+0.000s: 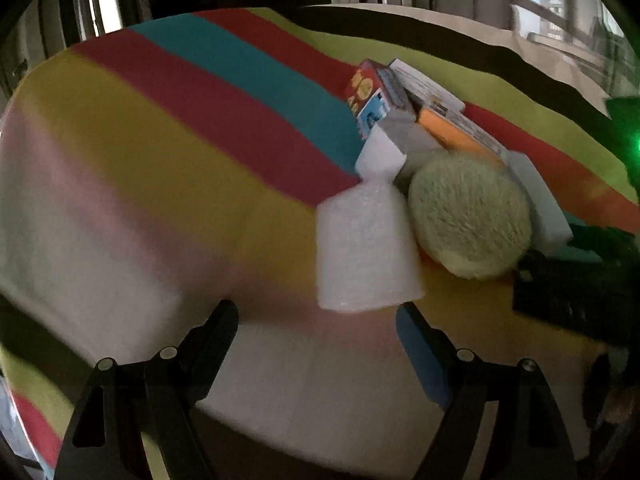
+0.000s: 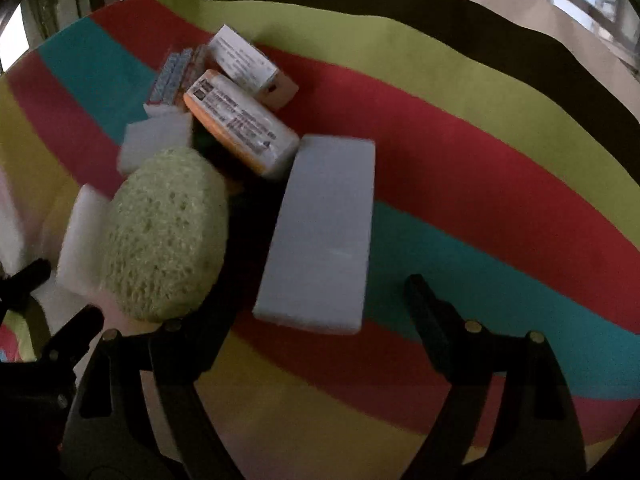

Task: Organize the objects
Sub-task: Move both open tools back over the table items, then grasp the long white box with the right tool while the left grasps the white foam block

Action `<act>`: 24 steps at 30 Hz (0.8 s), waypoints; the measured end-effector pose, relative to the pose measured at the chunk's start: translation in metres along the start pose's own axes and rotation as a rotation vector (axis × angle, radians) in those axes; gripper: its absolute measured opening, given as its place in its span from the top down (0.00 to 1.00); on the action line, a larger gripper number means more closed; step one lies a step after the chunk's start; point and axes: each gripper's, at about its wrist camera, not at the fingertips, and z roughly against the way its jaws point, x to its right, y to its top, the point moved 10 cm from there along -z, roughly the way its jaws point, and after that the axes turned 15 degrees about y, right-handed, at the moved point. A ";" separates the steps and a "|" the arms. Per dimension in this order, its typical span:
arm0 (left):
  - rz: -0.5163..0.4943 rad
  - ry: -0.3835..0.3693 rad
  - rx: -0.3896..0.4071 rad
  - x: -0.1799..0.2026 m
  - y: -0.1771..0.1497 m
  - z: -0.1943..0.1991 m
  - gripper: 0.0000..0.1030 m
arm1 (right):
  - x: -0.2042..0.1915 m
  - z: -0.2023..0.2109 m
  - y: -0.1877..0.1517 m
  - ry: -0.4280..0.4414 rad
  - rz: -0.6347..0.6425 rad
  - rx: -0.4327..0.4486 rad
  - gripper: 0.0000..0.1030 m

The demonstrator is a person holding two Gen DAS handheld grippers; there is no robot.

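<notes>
both pairs of jaws stand spread wide with nothing between them. left gripper (image 1: 316, 320) hangs over the striped cloth (image 1: 180, 128), its fingertips just short of a white foam block (image 1: 366, 248) at 12 o'clock. past that block, toward 1 o'clock, sits a round green sponge (image 1: 470, 216), touching the foam's right side, with a smaller white foam piece (image 1: 380, 156) behind them. at the far end of the heap, a red and blue box (image 1: 370, 96) leans against an orange-edged packet (image 1: 452, 128) and a white carton (image 1: 426, 84); print on all three is too blurred to read. a dark shape at 3 o'clock is cut off by the frame.

right gripper (image 2: 316, 300) hovers with a pale grey-blue slab (image 2: 324, 232) at 12 o'clock between its spread fingers, not touched as far as shows. the green sponge lies at 10 o'clock, and shadow hides whatever sits between it and the slab.
</notes>
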 end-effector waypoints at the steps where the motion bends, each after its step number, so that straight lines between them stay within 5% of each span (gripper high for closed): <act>1: 0.002 0.001 0.004 0.003 0.005 -0.003 0.20 | 0.000 0.000 0.002 0.009 0.008 0.004 0.27; 2: 0.004 -0.002 0.009 0.007 0.010 -0.004 0.20 | 0.000 0.003 0.003 0.013 0.016 0.018 0.62; 9: 0.032 -0.021 0.016 0.026 0.019 -0.011 0.21 | 0.011 0.036 -0.024 0.022 -0.051 0.044 0.61; 10: 0.036 -0.043 0.026 0.028 0.019 -0.009 0.44 | 0.012 0.040 -0.029 0.025 -0.063 0.049 0.61; 11: 0.041 -0.083 0.029 0.030 0.018 -0.006 0.51 | 0.013 0.047 -0.036 0.024 -0.077 0.056 0.61; 24: 0.025 -0.161 0.024 0.000 -0.056 0.072 0.52 | -0.002 0.120 -0.103 0.019 -0.127 0.064 0.61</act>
